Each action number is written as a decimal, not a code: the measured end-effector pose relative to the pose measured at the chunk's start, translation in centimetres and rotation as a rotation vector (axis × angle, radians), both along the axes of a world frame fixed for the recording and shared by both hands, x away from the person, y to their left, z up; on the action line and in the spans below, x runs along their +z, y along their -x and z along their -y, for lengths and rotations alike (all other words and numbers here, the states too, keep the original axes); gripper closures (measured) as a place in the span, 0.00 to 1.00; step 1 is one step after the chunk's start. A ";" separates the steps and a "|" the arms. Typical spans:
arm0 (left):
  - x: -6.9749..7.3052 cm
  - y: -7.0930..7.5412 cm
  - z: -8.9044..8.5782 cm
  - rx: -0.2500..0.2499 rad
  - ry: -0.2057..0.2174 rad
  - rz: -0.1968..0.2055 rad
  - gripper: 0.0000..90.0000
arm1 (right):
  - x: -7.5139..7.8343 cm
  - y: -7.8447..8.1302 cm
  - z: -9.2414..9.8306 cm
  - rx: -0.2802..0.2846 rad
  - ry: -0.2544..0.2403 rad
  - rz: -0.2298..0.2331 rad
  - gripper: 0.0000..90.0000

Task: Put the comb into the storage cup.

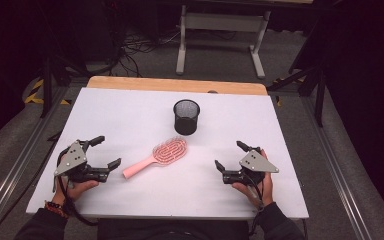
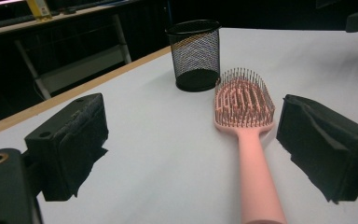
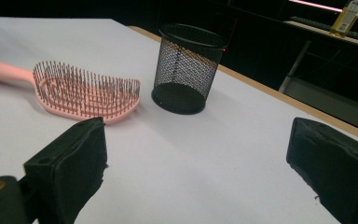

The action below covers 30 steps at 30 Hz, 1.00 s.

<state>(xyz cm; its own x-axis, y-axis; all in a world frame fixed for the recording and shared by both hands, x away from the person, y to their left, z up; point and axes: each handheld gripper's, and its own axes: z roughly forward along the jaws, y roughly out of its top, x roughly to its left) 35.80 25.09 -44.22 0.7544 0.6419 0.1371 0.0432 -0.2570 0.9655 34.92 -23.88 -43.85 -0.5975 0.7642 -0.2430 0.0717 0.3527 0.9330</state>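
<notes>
Pink plastic hairbrush [image 1: 157, 156] lies flat mid-table, bristles up, oval vented head toward the cup, straight handle pointing at my left gripper [image 1: 107, 152]. Black wire-mesh cup [image 1: 186, 116] stands upright just beyond the head, not touching as far as I see. Surface is a smooth white board [image 1: 130, 115] on a wood-edged table [image 1: 175, 85]. Left jaws wide apart, nothing between the foam-faced pads. Right gripper [image 1: 230, 156] jaws also apart, empty, well clear of the brush.

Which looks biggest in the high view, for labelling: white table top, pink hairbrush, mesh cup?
1. White table top, by far.
2. Pink hairbrush, longest of the two small things.
3. Black mesh cup, farther from the camera, so the last two are unsure.
</notes>
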 end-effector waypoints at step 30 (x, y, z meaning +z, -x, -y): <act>4.1 -4.4 7.0 -0.060 -0.429 -0.462 0.15 | -0.2 -1.0 0.9 -0.015 -0.007 -0.107 0.07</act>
